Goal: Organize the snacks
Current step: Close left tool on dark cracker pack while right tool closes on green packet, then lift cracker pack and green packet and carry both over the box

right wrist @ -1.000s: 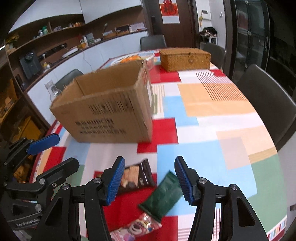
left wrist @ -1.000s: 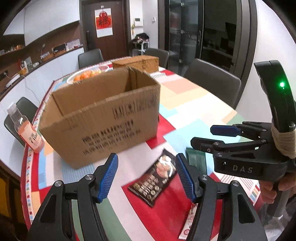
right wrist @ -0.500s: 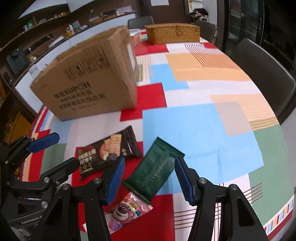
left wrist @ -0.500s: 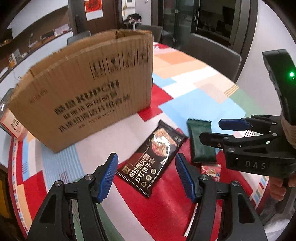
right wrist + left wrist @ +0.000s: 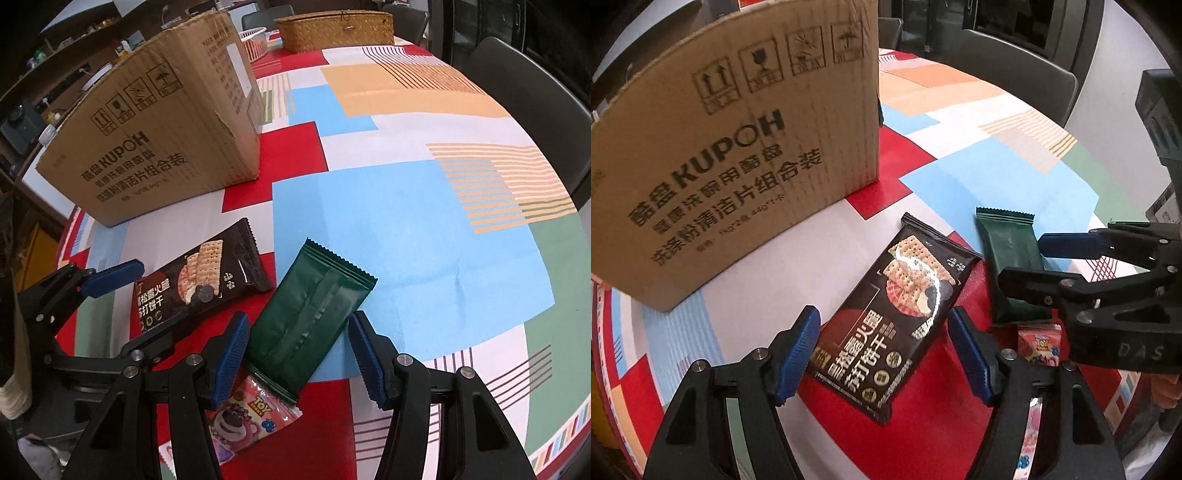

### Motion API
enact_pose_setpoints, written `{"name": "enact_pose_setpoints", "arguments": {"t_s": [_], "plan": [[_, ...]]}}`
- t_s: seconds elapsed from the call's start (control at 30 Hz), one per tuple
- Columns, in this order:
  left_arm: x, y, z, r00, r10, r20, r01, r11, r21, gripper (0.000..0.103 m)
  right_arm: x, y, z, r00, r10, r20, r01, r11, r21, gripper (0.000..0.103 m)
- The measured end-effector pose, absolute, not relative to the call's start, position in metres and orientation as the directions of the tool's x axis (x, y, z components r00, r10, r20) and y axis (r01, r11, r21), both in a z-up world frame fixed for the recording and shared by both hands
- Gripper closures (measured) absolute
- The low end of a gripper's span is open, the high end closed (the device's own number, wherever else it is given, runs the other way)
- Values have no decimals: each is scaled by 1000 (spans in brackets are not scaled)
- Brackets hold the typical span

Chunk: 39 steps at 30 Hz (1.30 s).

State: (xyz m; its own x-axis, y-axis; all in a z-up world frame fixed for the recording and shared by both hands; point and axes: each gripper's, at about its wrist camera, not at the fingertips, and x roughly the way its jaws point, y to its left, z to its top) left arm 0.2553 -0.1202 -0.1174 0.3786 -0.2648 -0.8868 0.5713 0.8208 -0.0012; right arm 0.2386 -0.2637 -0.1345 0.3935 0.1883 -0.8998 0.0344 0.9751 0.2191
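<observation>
A black cracker packet [image 5: 897, 317] lies flat on the table, and my open left gripper [image 5: 884, 352] straddles its near end. A dark green snack packet [image 5: 310, 317] lies to its right, and my open right gripper [image 5: 297, 356] straddles its near end. A pink Toy Story packet [image 5: 245, 421] lies partly under the green one. The cracker packet [image 5: 195, 284] and the left gripper [image 5: 140, 306] also show in the right wrist view. The green packet [image 5: 1008, 254] and the right gripper [image 5: 1027, 260] show in the left wrist view. A brown cardboard box [image 5: 731, 147] stands behind the snacks.
The table has a colourful patchwork cloth [image 5: 406, 221]. A woven basket [image 5: 332, 24] and a white basket [image 5: 255, 42] sit at the far end behind the box [image 5: 159, 140]. Dark chairs [image 5: 532, 85] ring the table's right side.
Both grippers have dropped lower and moved forward toward the table. The left one now straddles the cracker packet and the right one straddles the green packet. Both jaws stay open.
</observation>
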Motion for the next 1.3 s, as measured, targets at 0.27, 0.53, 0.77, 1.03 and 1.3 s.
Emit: {"name": "enact_pose_setpoints", "arguments": {"t_s": [0.27, 0.53, 0.77, 1.03, 1.3], "plan": [[270, -125, -125, 359, -283, -889, 564, 825, -35, 32, 246, -266, -139, 388, 184, -903, 54, 974, 221, 46], [274, -115, -124, 374, -294, -879, 537, 842, -53, 53, 252, -261, -139, 393, 156, -906, 48, 981, 190, 46], [272, -97, -121, 380, -298, -876, 464, 880, -99, 54, 257, -247, -140, 411, 100, -906, 16, 993, 117, 46], [259, -79, -113, 417, -280, -865, 411, 907, -96, 54, 258, -234, -143, 452, 21, -892, -9, 1000, 19, 51], [249, -70, -101, 443, -296, -846, 375, 919, -125, 54, 252, -232, -137, 474, 51, -879, -34, 999, 39, 57]]}}
